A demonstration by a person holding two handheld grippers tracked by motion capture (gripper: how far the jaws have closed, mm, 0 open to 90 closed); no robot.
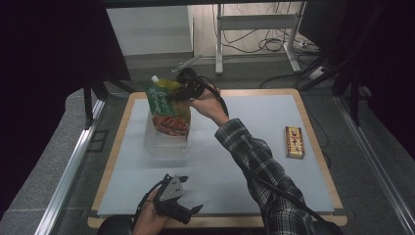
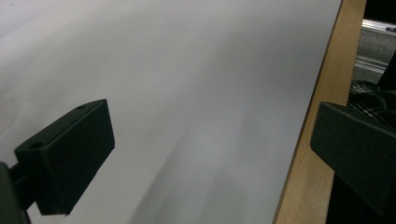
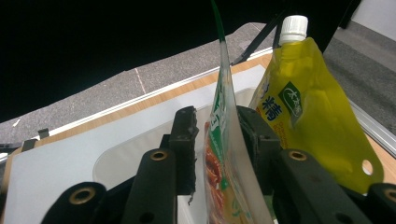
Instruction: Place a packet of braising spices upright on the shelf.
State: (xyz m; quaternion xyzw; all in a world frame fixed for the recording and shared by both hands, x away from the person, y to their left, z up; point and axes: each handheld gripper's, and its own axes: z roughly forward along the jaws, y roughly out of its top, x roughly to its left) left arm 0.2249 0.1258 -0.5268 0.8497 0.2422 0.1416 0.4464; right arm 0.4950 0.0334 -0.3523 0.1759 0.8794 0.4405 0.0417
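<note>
The right gripper (image 3: pixel 219 154) had its jaws slightly parted around the green-and-red pouch (image 3: pixel 223 154), which stood edge-on between the pads, long axis upright, lower end inside the clear bin (image 1: pixel 164 142). Whether the pads pressed it was unclear. Just beyond stood the yellow pouch (image 3: pixel 313 126). The left gripper (image 1: pixel 183 208), wide open and empty, lay well apart.

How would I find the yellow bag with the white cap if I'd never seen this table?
Start at the clear plastic bin on the grey mat's far left side. Two pouches stand in it: a green and red flat pouch and, behind it, the yellow pouch. Only that one has a white screw cap on top.
</note>
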